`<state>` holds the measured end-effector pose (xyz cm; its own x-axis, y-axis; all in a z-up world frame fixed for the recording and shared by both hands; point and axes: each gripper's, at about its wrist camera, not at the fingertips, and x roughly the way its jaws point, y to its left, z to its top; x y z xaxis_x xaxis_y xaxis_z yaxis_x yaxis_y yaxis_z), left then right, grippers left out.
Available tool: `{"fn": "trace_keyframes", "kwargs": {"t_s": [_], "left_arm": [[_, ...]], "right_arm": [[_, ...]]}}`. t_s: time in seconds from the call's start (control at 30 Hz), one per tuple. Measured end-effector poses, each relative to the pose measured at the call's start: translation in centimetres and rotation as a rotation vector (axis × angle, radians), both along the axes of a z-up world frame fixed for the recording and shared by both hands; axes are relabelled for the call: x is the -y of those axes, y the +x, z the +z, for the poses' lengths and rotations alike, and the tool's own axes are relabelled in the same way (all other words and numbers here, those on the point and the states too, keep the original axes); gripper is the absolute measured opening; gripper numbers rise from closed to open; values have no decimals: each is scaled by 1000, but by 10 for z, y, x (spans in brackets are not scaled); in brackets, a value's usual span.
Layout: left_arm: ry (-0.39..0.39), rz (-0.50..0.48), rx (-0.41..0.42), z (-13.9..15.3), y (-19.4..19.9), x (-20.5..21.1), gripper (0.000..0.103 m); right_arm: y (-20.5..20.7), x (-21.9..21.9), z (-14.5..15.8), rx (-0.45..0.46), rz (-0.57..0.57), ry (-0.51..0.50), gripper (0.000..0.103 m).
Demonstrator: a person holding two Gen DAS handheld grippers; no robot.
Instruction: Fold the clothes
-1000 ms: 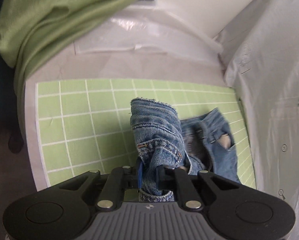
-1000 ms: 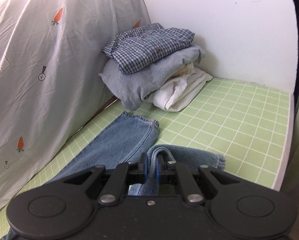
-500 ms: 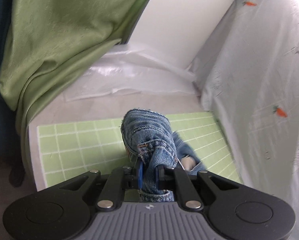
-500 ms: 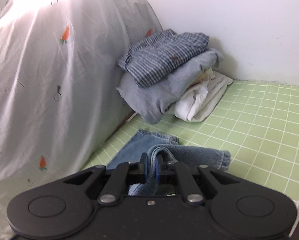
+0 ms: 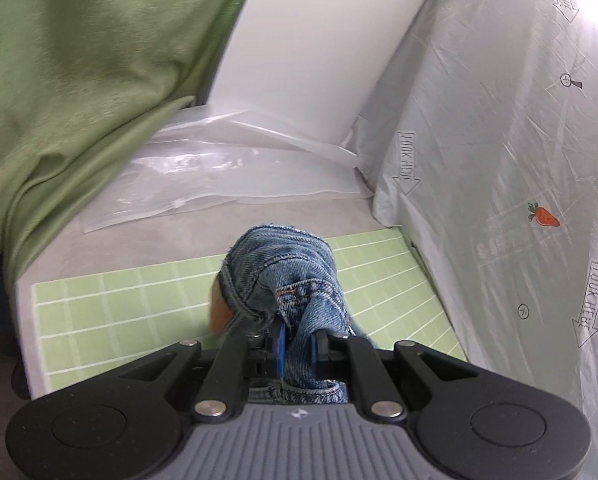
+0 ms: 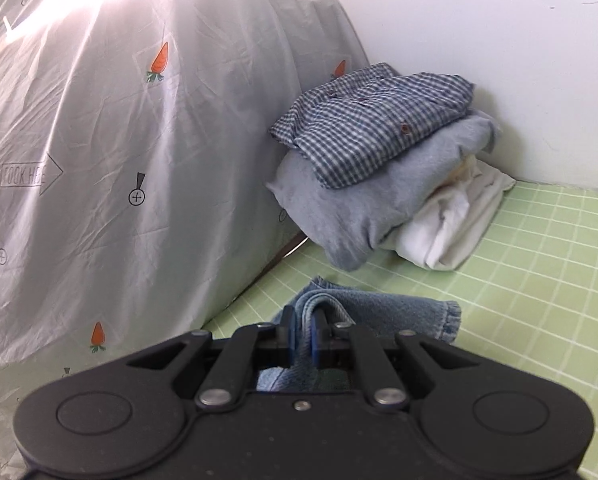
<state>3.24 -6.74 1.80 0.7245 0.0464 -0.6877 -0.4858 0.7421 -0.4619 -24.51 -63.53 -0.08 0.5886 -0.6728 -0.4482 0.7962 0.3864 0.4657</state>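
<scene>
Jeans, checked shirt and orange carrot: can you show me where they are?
jeans point(image 5: 295, 276), left wrist view, bunched denim above the fingers
checked shirt point(image 6: 375, 124), right wrist view, middle of its top
carrot point(image 6: 159, 58), right wrist view, its orange body on the sheet

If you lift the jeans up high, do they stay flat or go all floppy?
Probably floppy: the jeans already bunch and droop around the left gripper. They likely feel heavy for cloth, since the denim looks thick with fat seams. They probably won't slip, as the right gripper pinches a fold tightly.
</scene>
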Motion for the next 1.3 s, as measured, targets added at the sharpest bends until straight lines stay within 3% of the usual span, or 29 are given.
{"fn": "trace_keyframes", "kwargs": {"t_s": [0.17,0.3,0.4,0.43,0.5,0.53,0.57,0.6,0.63,0.77,0.9,1.07,1.2,1.23,1.3], "left_arm": [[24,-28,1,-1,56,19,12],[29,-52,-16,-19,122,34,12],[30,-54,-115,-47,180,47,20],[35,-46,-175,-55,196,53,26],[48,-38,-234,-64,207,65,30],[69,-45,-218,-66,204,70,39],[105,-54,-207,-69,197,75,55],[149,-63,-209,-72,191,80,64],[184,-76,-209,-74,184,83,74],[241,-158,-209,-78,160,89,76],[277,-237,-222,-76,141,100,77],[259,-318,-238,-74,118,118,77],[236,-396,-229,-69,94,139,77],[231,-419,-226,-67,86,144,77],[209,-454,-221,-65,70,154,77]], "right_arm": [[47,30,-3,-43,23,-15,8],[109,66,-13,-135,62,-61,8],[168,109,-43,-204,132,-45,11],[186,121,-54,-253,162,-28,31],[222,128,-69,-371,205,-14,59],[230,121,-73,-412,219,-43,63],[232,113,-77,-449,229,-64,69],[229,102,-82,-480,235,-79,84],[226,92,-86,-512,240,-93,92],[186,68,-111,-556,173,8,92],[133,58,-138,-528,42,172,92],[114,54,-149,-505,40,179,89],[123,56,-150,-544,81,101,52],[123,56,-150,-553,101,87,37],[121,55,-147,-552,146,84,16]]}}
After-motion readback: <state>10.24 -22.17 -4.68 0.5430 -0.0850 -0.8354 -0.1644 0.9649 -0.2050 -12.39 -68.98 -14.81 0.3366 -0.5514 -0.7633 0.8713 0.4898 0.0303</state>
